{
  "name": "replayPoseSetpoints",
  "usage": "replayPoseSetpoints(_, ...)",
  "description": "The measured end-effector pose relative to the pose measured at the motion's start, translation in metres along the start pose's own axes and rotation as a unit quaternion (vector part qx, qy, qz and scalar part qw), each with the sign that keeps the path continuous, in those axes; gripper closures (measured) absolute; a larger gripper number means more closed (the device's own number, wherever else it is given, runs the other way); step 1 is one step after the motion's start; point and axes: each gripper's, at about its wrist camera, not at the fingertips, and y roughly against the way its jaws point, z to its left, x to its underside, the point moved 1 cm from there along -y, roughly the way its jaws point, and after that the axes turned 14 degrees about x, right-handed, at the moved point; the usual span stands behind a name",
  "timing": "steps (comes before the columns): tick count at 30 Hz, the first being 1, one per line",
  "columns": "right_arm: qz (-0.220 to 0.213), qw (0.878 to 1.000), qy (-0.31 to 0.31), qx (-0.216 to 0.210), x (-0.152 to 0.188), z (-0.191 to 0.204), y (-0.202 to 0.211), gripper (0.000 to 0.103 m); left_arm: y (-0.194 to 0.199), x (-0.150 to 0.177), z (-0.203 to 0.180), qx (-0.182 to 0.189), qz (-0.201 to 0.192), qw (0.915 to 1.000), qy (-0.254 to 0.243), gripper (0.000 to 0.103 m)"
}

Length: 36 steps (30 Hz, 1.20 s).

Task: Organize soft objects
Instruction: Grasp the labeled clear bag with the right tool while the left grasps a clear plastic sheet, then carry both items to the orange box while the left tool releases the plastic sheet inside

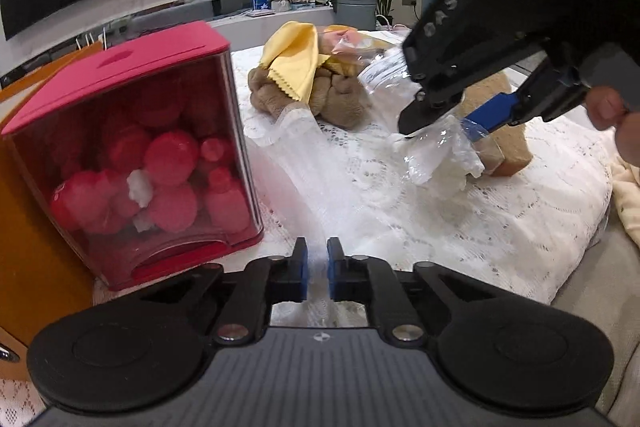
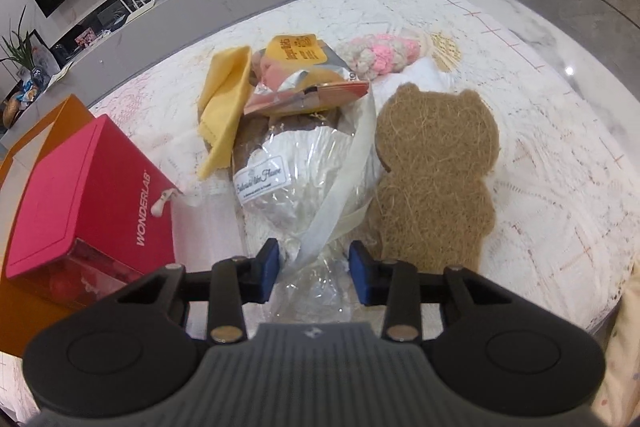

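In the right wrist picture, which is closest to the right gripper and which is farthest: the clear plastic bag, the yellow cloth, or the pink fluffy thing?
1. Clear plastic bag, between the fingers of the right gripper.
2. Yellow cloth, farther back, on the left.
3. Pink fluffy thing, farthest back, right of centre.
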Motion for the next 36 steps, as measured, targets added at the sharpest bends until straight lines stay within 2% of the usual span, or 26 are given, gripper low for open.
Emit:
replayPoseSetpoints(6, 0.006, 1.0, -0.016, -0.007, -0.006, 0.0, -0.011, 0.059, -0.001, -0.002, 0.0, 0.023, 0.001, 0.9997, 0.012, 0.097)
replayPoseSetpoints(9, -0.007, 1.0, 0.006, -0.005, -0.006, 0.006, -0.011, 0.065, -0.002, 0.0, 0.001, 0.028, 0.004, 0.9994, 0.019, 0.097)
replayPoseSetpoints(12, -0.015, 1.0, 0.016, -0.002, -0.005, 0.009, -0.006, 0.066, -0.003, -0.002, 0.003, 0.027, 0.004, 0.9994, 0.021, 0.091)
replayPoseSetpoints(14, -0.015, 1.0, 0.012, -0.002, -0.005, 0.008, -0.004, 0.066, -0.004, -0.002, 0.004, 0.021, 0.0, 0.9997, 0.014, 0.07)
replayPoseSetpoints(16, -0.018, 1.0, 0.006, -0.003, -0.005, 0.005, 0.0, 0.066, -0.008, -0.003, 0.002, 0.009, -0.005, 0.9999, 0.005, 0.055)
replayPoseSetpoints(18, -0.02, 1.0, 0.002, -0.004, -0.005, 0.004, 0.003, 0.066, -0.012, -0.005, 0.001, 0.008, -0.009, 0.9999, -0.003, 0.056)
replayPoseSetpoints(20, -0.023, 1.0, -0.001, -0.005, -0.004, 0.003, 0.006, 0.066, -0.012, -0.005, 0.0, 0.031, -0.009, 0.9995, -0.003, 0.088)
replayPoseSetpoints(21, -0.024, 1.0, -0.002, -0.005, -0.004, 0.003, 0.007, 0.066, -0.012, -0.005, -0.002, 0.042, -0.009, 0.999, -0.006, 0.094)
replayPoseSetpoints(24, -0.026, 1.0, -0.004, -0.006, -0.004, 0.002, 0.009, 0.066, -0.009, -0.002, -0.013, 0.022, -0.021, 0.9985, -0.046, 0.099)
replayPoseSetpoints(27, -0.033, 0.999, -0.01, -0.008, -0.004, -0.001, 0.014, 0.067, 0.001, 0.0, -0.026, 0.022, -0.052, 0.9951, -0.081, 0.099)
replayPoseSetpoints(29, -0.041, 0.999, -0.014, -0.009, -0.004, -0.004, 0.02, 0.067, 0.008, -0.002, -0.033, 0.02, -0.069, 0.9934, -0.09, 0.099)
replayPoseSetpoints(36, -0.061, 0.998, -0.033, -0.005, -0.006, -0.014, 0.036, 0.067, 0.02, -0.013, -0.042, 0.015, -0.08, 0.9908, -0.108, 0.099)
